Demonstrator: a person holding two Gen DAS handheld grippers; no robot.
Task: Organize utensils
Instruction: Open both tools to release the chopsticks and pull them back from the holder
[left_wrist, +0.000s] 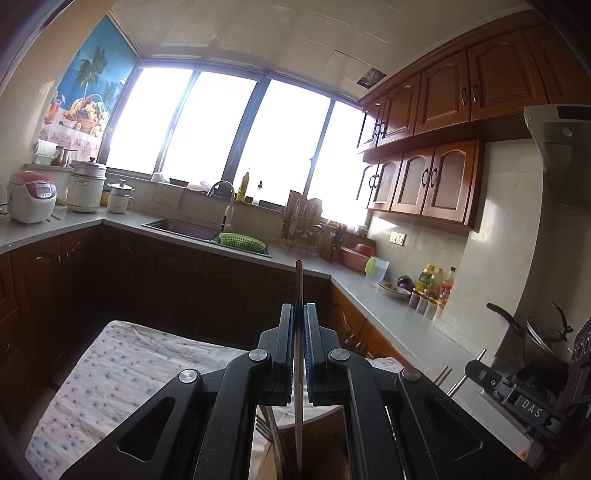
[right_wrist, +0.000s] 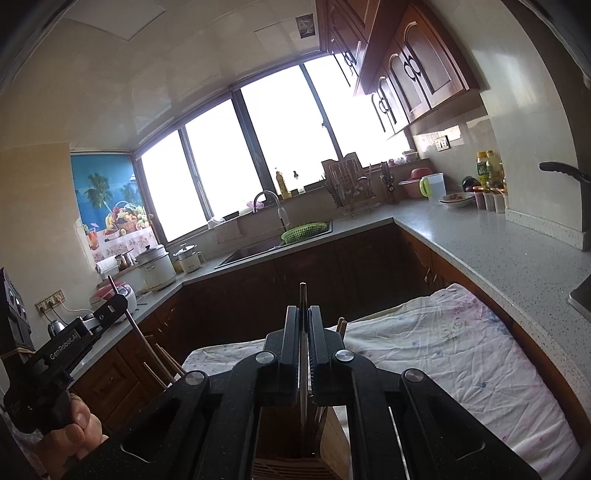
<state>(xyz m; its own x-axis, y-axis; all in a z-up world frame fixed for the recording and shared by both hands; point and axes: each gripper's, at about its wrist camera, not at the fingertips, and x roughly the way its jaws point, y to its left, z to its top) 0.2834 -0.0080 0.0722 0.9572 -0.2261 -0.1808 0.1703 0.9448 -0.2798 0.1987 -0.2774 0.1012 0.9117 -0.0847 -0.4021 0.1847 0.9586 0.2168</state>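
Left tool (left_wrist: 299, 314) clamping an upright chopstick (left_wrist: 299, 280) at frame centre; fork (left_wrist: 263, 428) showing below. Right tool (right_wrist: 303, 317) gripping a metal utensil (right_wrist: 303, 295) over the wooden holder (right_wrist: 291, 467); cloth (right_wrist: 443, 343) lying behind.

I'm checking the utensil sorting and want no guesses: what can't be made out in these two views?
- Left wrist view: the lower end of the utensil in the left gripper, hidden by the jaws.
- Right wrist view: the type of the utensil in the right gripper; only a thin handle shows.
- Both views: the wooden holder, cut off by the bottom edge.
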